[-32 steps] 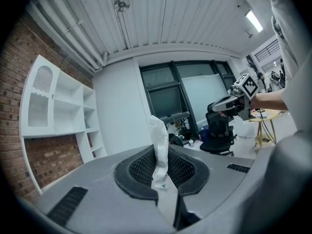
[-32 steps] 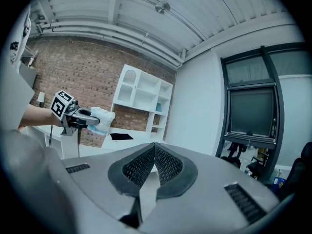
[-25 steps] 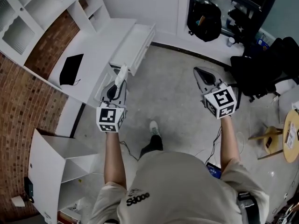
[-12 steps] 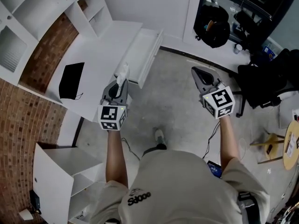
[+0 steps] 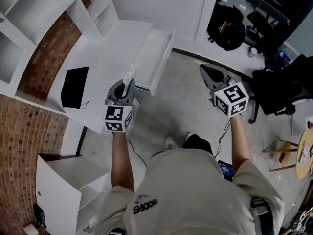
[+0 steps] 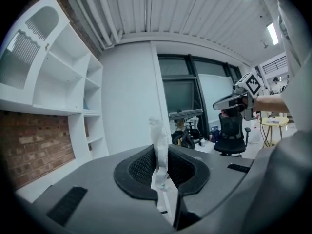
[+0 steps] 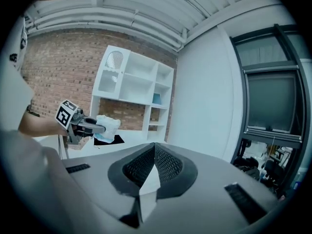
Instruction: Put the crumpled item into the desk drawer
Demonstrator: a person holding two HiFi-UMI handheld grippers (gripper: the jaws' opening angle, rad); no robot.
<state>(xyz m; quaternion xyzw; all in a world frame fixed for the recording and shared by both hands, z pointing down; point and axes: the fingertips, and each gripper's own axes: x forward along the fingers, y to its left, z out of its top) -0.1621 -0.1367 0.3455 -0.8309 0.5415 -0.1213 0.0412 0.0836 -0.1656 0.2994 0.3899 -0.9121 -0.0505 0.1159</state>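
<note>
In the head view my left gripper (image 5: 126, 85) is shut on a crumpled white item (image 5: 129, 75) that sticks up past its tips. It hovers at the near edge of the white desk (image 5: 110, 45), just short of the open white drawer (image 5: 154, 58). The left gripper view shows the item (image 6: 157, 133) pinched upright between the dark pads of my left gripper (image 6: 162, 155). My right gripper (image 5: 204, 70) is shut and empty, held over the floor right of the drawer. From the right gripper view (image 7: 154, 146) the jaws meet, and the held item (image 7: 107, 126) shows off to the left.
A black flat pad (image 5: 74, 87) lies on the desk. White shelves (image 5: 44, 13) rise behind it against a brick wall. A white cabinet (image 5: 63, 180) stands low at the left. A black office chair (image 5: 279, 89) and a dark bag (image 5: 230, 33) sit at the right.
Both grippers have travelled forward with the person toward the desk, so the open drawer now lies closer to the left gripper. The hold on the crumpled item is unchanged.
</note>
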